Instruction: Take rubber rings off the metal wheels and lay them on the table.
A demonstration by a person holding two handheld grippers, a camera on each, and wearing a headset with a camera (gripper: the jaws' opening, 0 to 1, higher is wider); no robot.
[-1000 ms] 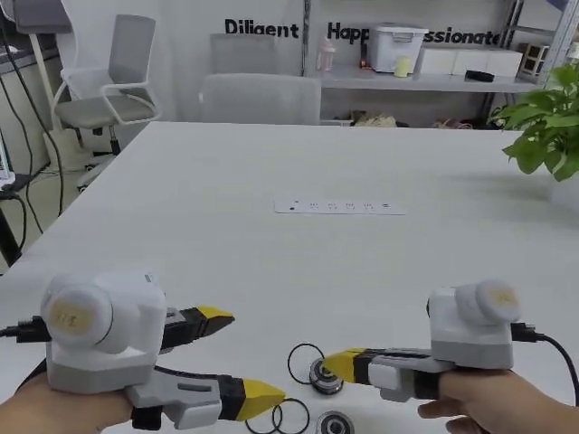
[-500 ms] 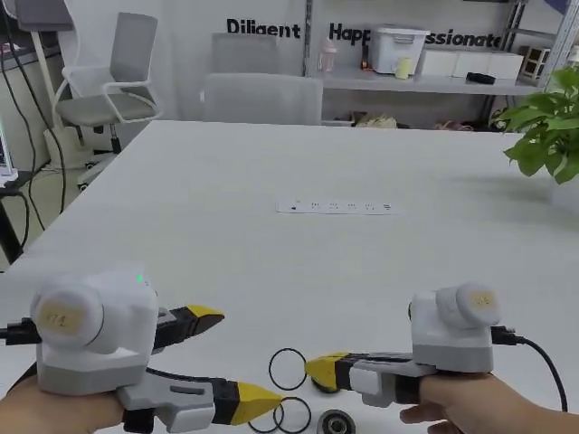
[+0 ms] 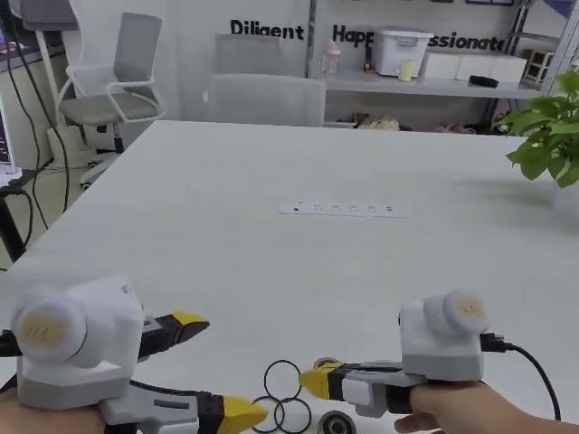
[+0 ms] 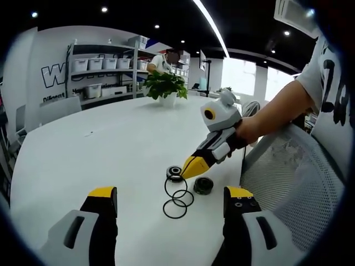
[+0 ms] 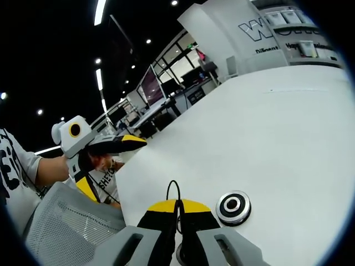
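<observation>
The left gripper (image 3: 222,365) sits at the lower left of the head view, level and pointing right, with its jaws spread wide. The left hand (image 3: 63,421) holds its grip at the bottom edge. The right gripper (image 3: 310,379) lies low at the lower right and points left. Its jaws are pressed together, seemingly on the edge of a ring (image 3: 266,378). The right hand (image 3: 452,409) clasps it from behind. In the left gripper view the bare right forearm (image 4: 277,105) reaches in from the upper right.
</observation>
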